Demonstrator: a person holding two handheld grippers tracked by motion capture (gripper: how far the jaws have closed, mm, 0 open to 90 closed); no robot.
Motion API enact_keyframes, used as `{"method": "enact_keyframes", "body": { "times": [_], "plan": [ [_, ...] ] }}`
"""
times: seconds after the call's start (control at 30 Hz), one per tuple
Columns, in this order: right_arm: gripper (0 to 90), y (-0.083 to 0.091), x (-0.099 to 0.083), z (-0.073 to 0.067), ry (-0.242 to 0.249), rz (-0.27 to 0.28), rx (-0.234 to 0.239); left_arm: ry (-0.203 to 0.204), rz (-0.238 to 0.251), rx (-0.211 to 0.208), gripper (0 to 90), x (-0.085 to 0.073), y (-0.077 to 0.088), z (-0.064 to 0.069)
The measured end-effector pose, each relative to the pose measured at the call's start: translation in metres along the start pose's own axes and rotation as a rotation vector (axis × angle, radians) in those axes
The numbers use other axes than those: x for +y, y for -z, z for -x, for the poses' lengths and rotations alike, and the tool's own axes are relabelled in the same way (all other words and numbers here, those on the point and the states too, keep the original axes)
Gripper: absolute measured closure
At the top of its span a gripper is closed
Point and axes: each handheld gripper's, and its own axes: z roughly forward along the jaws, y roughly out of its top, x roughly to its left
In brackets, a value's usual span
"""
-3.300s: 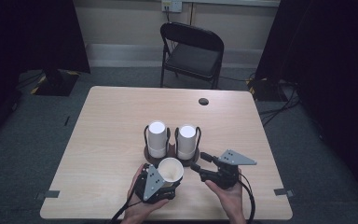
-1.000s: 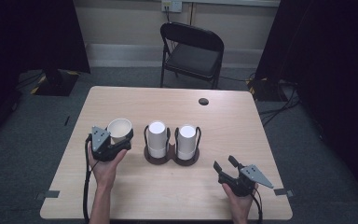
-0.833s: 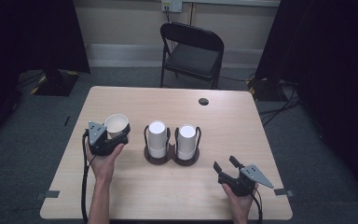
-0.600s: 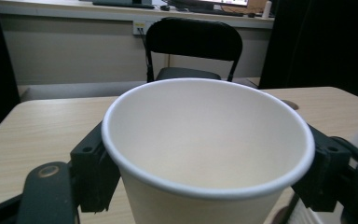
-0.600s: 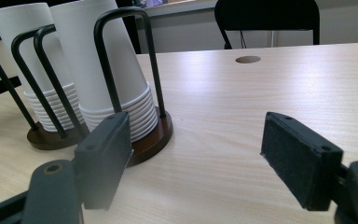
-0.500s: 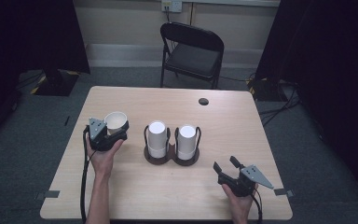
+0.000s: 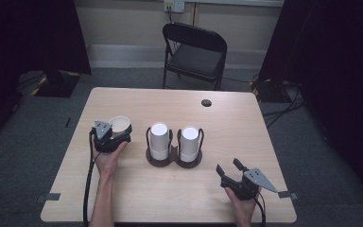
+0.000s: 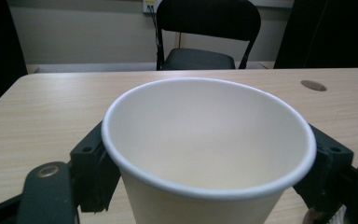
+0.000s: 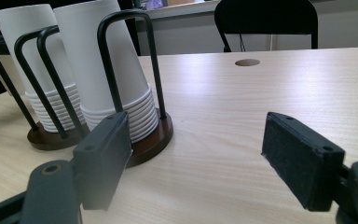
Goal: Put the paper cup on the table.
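Observation:
A white paper cup [image 7: 120,125] stands mouth up at the table's left, and my left gripper [image 7: 116,133] is shut on it. In the left gripper view the cup [image 8: 209,154] sits between both black jaws, its inside bare. Two stacks of upside-down white cups [image 7: 159,141] [image 7: 189,143] stand in a dark holder with wire loops [image 7: 175,158] at mid table. In the right gripper view the stacks [image 9: 107,70] [image 9: 37,70] are ahead to the left. My right gripper [image 7: 230,172] rests near the front right edge, open, with nothing between its jaws [image 9: 196,154].
A round cable hole [image 7: 206,102] lies at the back right of the wooden table [image 7: 246,132]. A black folding chair [image 7: 196,49] stands behind the table. Tape marks [image 7: 52,196] sit at the front corners.
The left gripper has carried the cup from mid front to the left of the holder over the last seconds, then drifted slightly further left. The right gripper pulled back to the front right and now stays still.

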Motion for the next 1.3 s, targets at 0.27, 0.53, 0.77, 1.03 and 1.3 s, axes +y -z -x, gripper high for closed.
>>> {"method": "enact_keyframes", "body": {
  "times": [0.27,0.53,0.77,1.03,1.3],
  "plan": [
    [24.7,0.0,0.0,0.001,-0.004,-0.002,0.019,0.002,-0.028,-0.037,20.8,-0.007,-0.006,0.0],
    [25.3,0.0,0.0,0.002,-0.012,-0.008,0.023,-0.028,-0.06,-0.058,19.9,-0.012,-0.009,0.002],
    [25.8,0.0,0.0,0.002,-0.017,-0.004,0.021,-0.066,-0.095,-0.049,19.2,-0.016,-0.012,0.008],
    [26.2,0.0,0.0,0.003,-0.02,-0.004,0.019,-0.03,-0.118,-0.06,15.6,-0.021,-0.011,0.009],
    [26.4,0.0,0.0,0.003,-0.02,-0.002,0.02,-0.034,-0.119,-0.049,15.6,-0.022,-0.006,0.009]
  ]
}}
